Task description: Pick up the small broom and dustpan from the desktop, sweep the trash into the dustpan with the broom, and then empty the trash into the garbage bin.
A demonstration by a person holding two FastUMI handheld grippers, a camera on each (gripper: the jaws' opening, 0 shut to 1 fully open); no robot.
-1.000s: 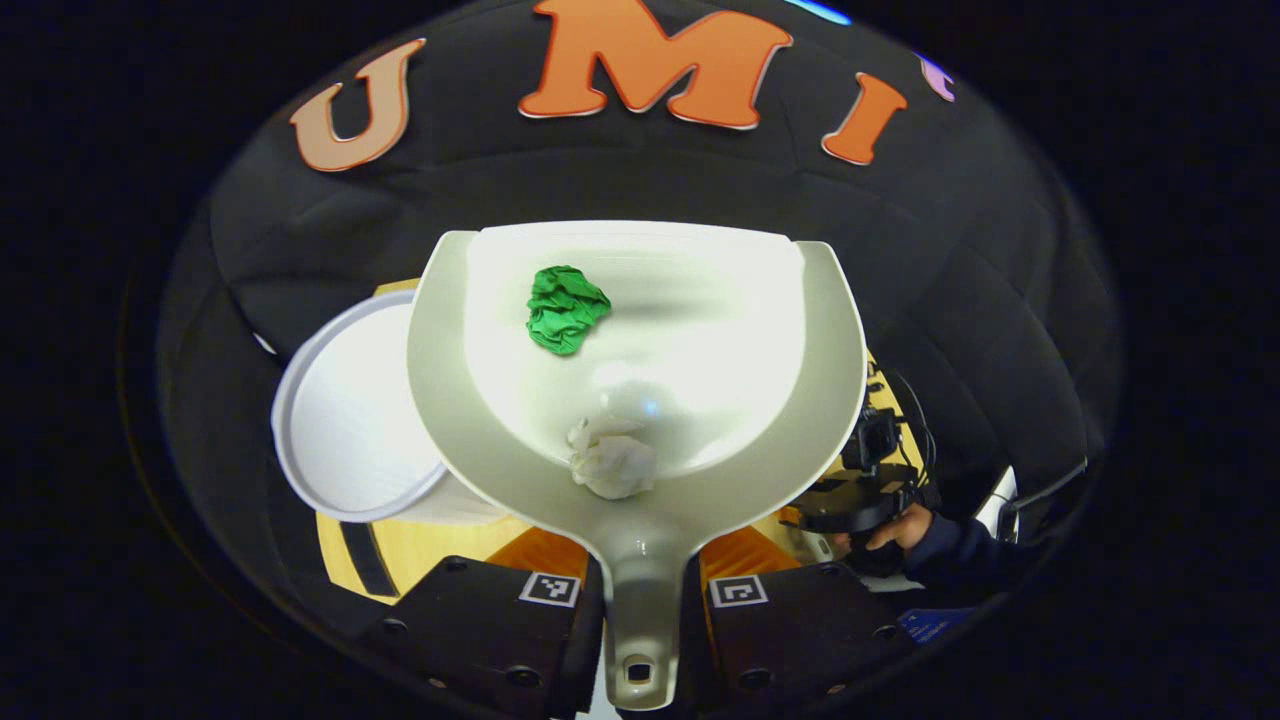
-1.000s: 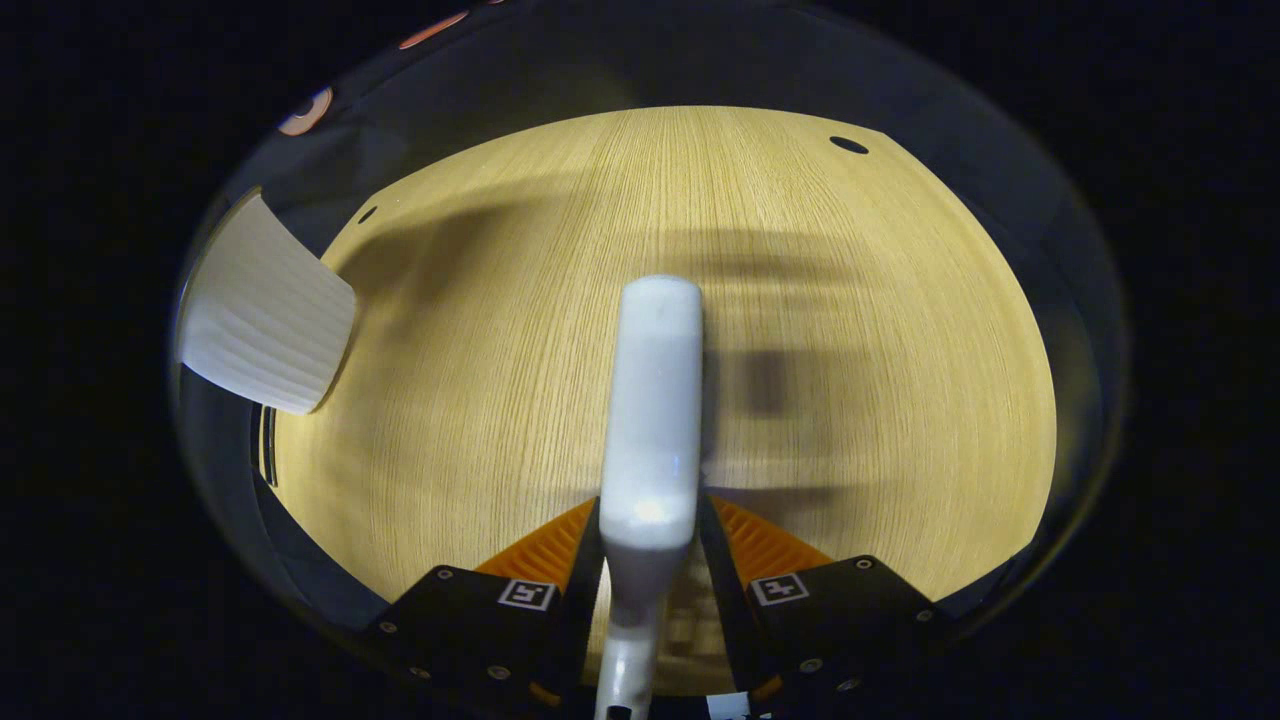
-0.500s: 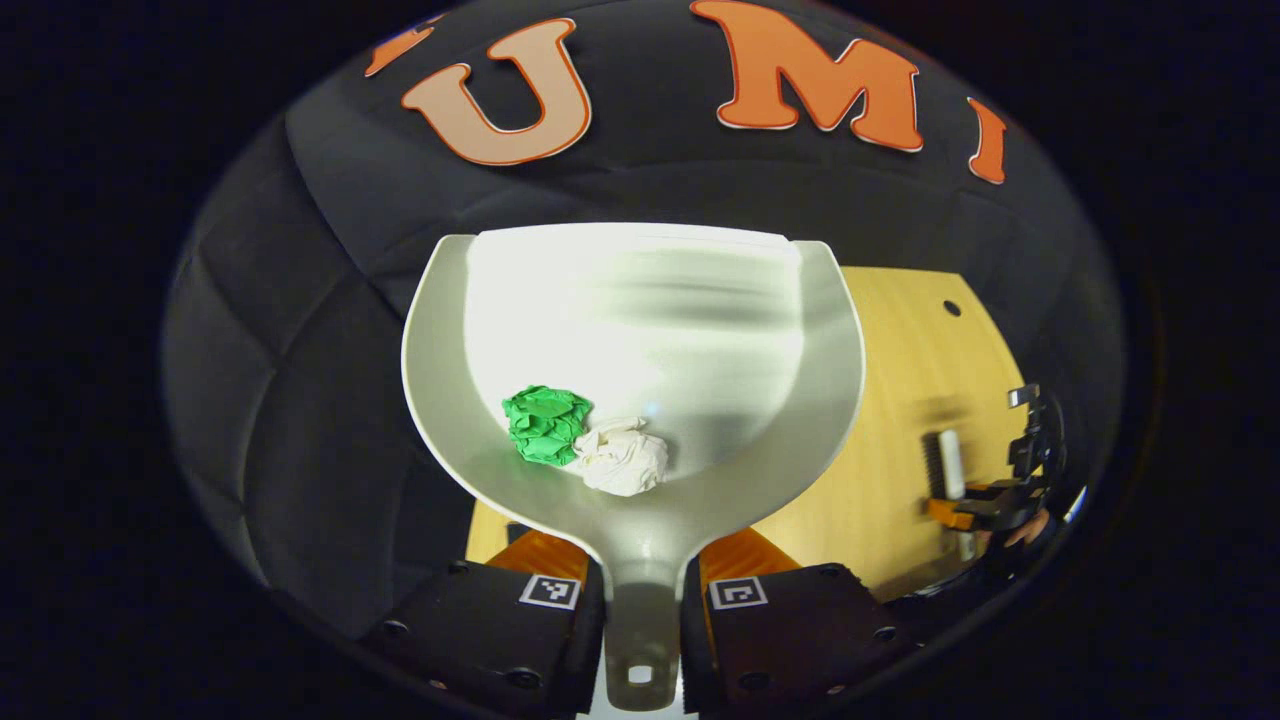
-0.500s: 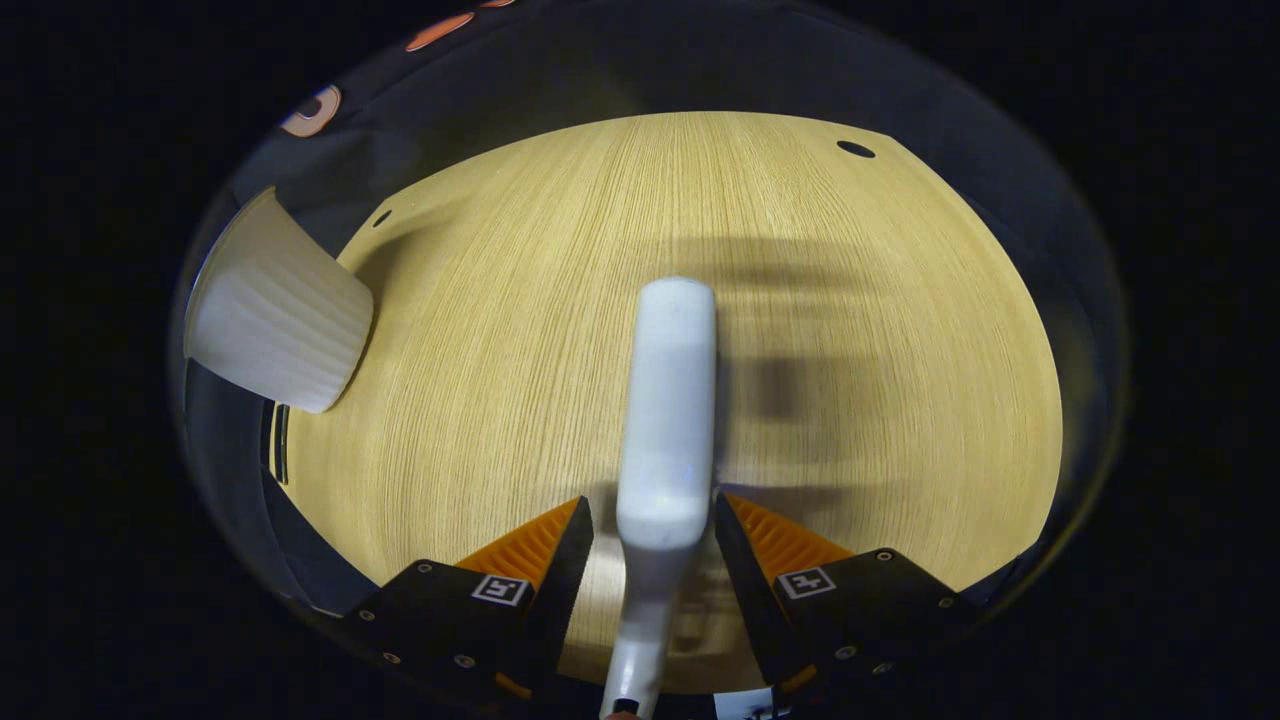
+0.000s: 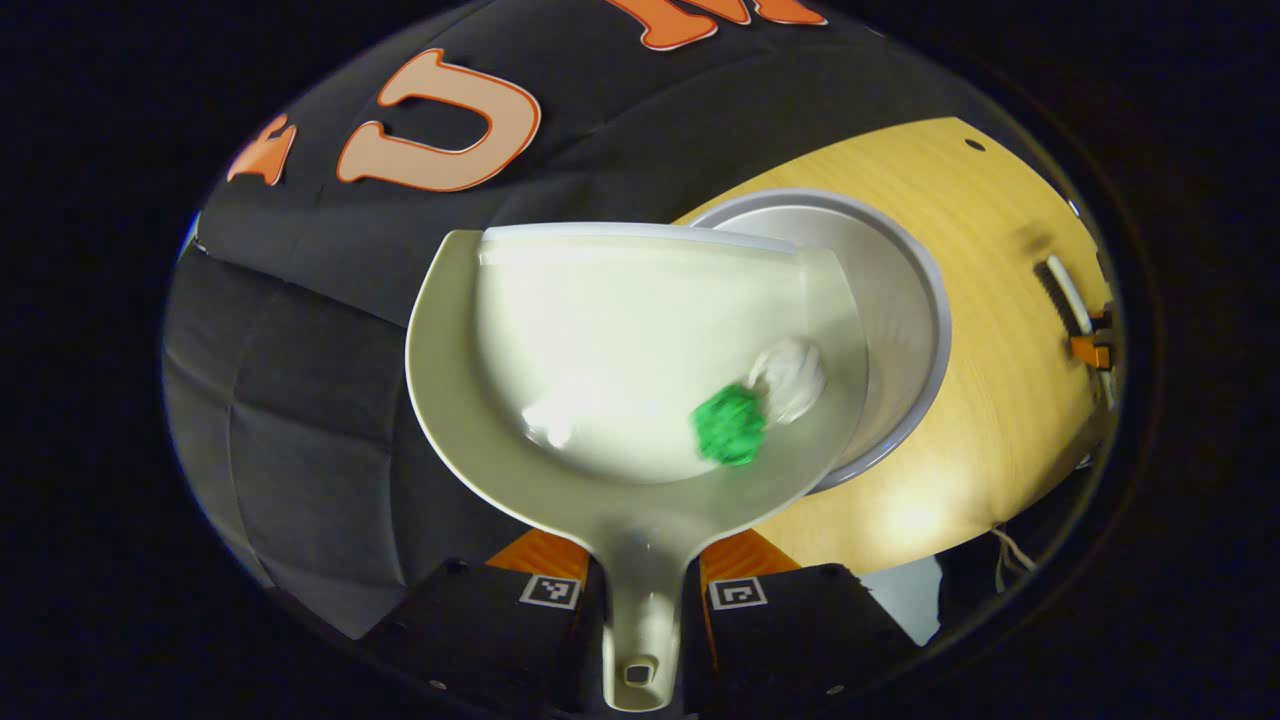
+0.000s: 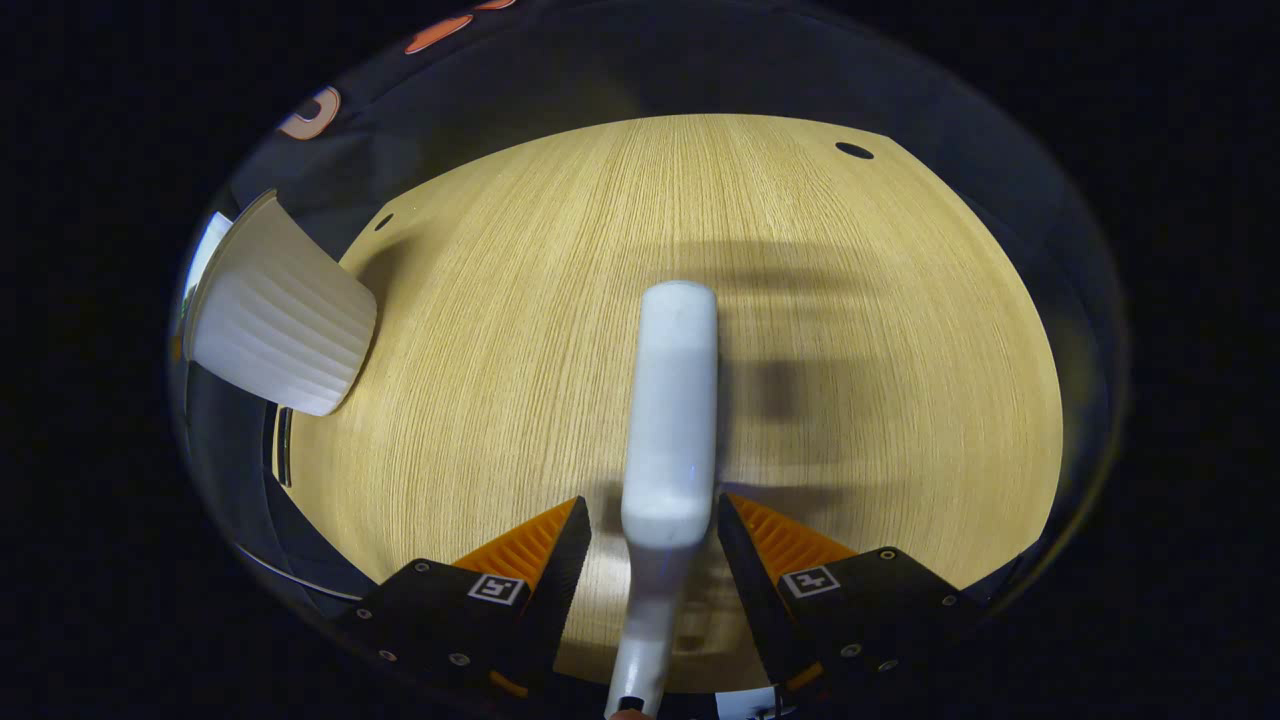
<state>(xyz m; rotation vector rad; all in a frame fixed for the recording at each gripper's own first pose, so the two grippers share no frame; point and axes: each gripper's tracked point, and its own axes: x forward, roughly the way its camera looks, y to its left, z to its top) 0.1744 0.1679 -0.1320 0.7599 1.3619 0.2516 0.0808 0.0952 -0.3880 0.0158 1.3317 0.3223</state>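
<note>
Worktop point(image 6: 520, 400) was light wood grain, with small dark holes near its far edge in the right gripper view. Garbage bin point(image 5: 895, 300) stood on it, white and round, open mouth seen from above in the left gripper view; in the right gripper view its ribbed outer wall point(image 6: 275, 330) sat at the worktop's far-left corner. Dustpan point(image 5: 560, 330) was held in the air, tilted, its right side overlapping the bin's mouth. Left gripper point(image 5: 643, 590) was clamped on the dustpan's handle, both fingers pressing its sides. Broom point(image 6: 668, 420) pointed forward along the right gripper point(image 6: 650, 560), white back uppermost, over the middle of the worktop; whether it rested on the wood was unclear. Right gripper's fingers were apart, a visible gap on each side of the broom handle, not pressing it. Same broom showed far right in the left gripper view point(image 5: 1062, 295), near the worktop's right edge. Green paper ball point(image 5: 730, 425) and white paper ball point(image 5: 790, 365) lay touching inside the dustpan against its right wall, both motion-blurred.
</note>
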